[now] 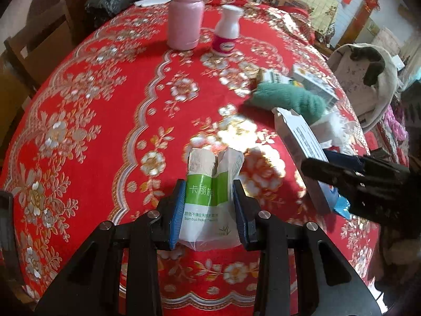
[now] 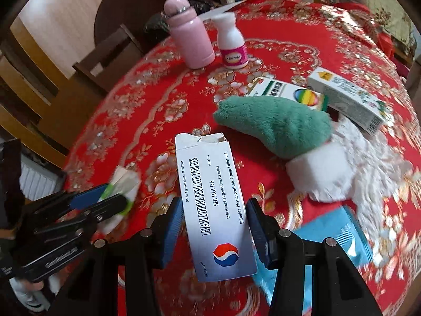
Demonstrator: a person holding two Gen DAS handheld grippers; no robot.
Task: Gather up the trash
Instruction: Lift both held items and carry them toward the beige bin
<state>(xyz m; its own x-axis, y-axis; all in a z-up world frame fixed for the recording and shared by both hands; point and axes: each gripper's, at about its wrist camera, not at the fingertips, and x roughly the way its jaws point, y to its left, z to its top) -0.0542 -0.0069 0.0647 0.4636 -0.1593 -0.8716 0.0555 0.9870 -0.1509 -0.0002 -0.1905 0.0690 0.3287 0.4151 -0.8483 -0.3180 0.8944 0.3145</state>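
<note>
My left gripper point(image 1: 208, 210) is shut on a green-and-white tissue packet point(image 1: 208, 197), held above the red tablecloth near the table's front edge; it also shows in the right wrist view point(image 2: 119, 192). My right gripper point(image 2: 214, 226) is shut on a white tablet box point(image 2: 213, 205) with its end flap open; the box shows in the left wrist view point(image 1: 302, 152) at the right. A blue wrapper point(image 2: 334, 237) lies on the table under the right gripper.
A pink flask point(image 1: 185, 18) and a white pill bottle point(image 1: 226, 33) stand at the far side. A green and white plush toy point(image 2: 279, 129) lies beside two medicine boxes point(image 2: 344, 97). A black bag point(image 1: 110, 2) is at the back left, wooden chairs point(image 1: 39, 39) at left.
</note>
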